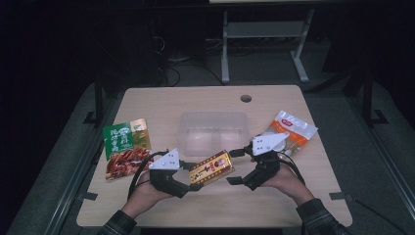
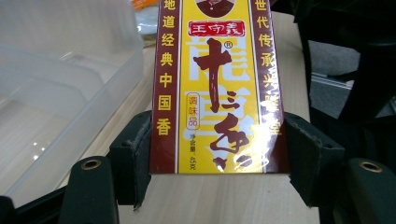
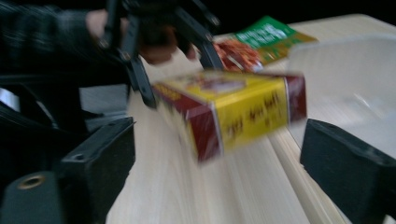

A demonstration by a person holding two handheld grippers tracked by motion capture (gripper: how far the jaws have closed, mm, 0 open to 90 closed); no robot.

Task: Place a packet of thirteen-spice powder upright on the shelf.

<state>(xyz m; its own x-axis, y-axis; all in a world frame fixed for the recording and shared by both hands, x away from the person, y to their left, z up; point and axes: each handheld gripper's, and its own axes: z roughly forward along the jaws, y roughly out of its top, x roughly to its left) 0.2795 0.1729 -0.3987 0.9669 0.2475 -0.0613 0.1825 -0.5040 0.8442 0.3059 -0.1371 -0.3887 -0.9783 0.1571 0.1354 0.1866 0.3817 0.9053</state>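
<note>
A yellow and dark red box [image 1: 212, 167] [image 2: 217, 88] [image 3: 233, 109] printed with Chinese characters is lifted a little above the table, tilted. My left gripper [image 1: 195, 177] [image 2: 215, 156] is shut on its near end, both pads pressing its long sides. My right gripper [image 1: 238, 166] [image 3: 217, 163] stands open just right of the box, its pads wide apart and touching nothing. In the right gripper view the box hangs beyond the jaws, blurred.
A clear plastic tub [image 1: 214, 128] [image 2: 56, 84] stands behind the box at mid-table. A green and red snack bag [image 1: 126, 147] [image 3: 261, 39] lies at the left, a white and orange bag [image 1: 289, 131] at the right. The table [image 1: 215, 205] has a round hole [image 1: 245, 98] at the back.
</note>
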